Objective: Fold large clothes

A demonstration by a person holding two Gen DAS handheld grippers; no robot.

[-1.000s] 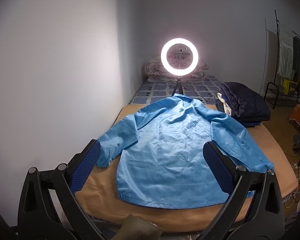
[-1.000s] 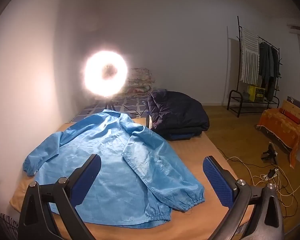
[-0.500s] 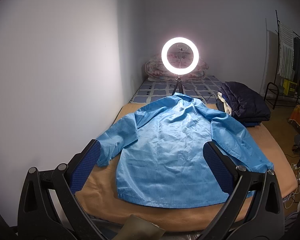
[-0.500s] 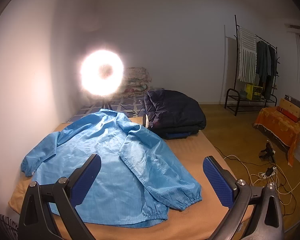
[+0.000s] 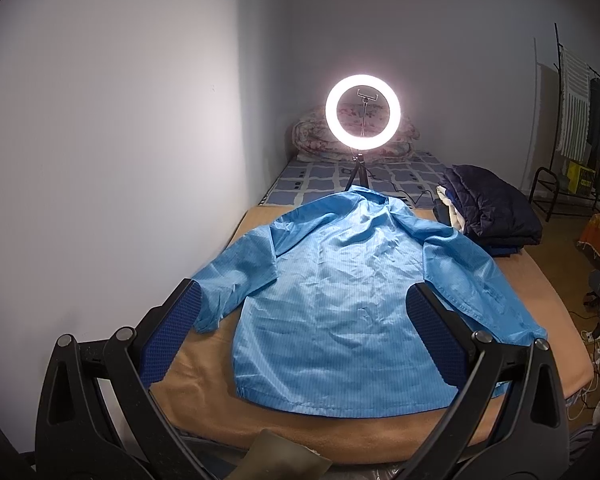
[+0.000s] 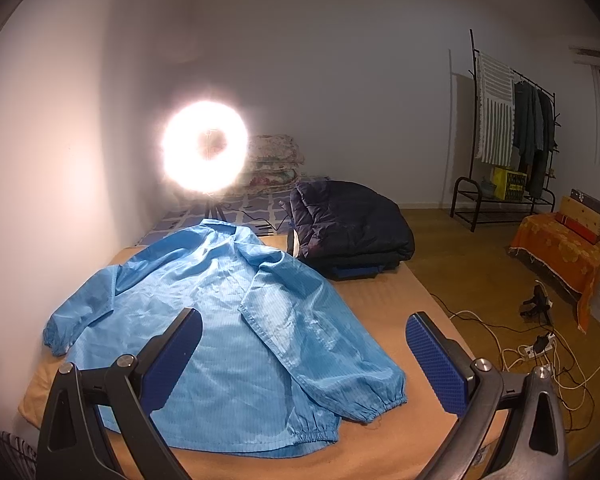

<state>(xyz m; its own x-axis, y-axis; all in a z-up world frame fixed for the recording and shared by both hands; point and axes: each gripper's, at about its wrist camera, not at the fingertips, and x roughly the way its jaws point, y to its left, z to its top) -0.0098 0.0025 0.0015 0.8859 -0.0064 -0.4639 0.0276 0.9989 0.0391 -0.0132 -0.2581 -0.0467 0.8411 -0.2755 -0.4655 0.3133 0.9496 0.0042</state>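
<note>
Lying flat, back side up, ahead of both claws: thin light-blue striped synthetic jacket [image 5: 340,300], sleeves spread, on a tan blanket-covered bed [image 5: 204,408]. Left gripper [image 5: 304,336] is hovering with fingers wide apart, holding nothing; right gripper [image 6: 304,348] likewise, its span facing the near sleeve's elastic cuff [image 6: 364,404]. Fabric is looking light, limp, probably slippery; cuffs, hem corners and shoulder seams are offering the best hold. Beyond the jacket: glowing ring light on tripod [image 5: 363,116], folded dark navy padded coat [image 6: 352,228]. Rightward: black clothes rack [image 6: 512,132], wooden floor with loose cables [image 6: 540,352]
</note>
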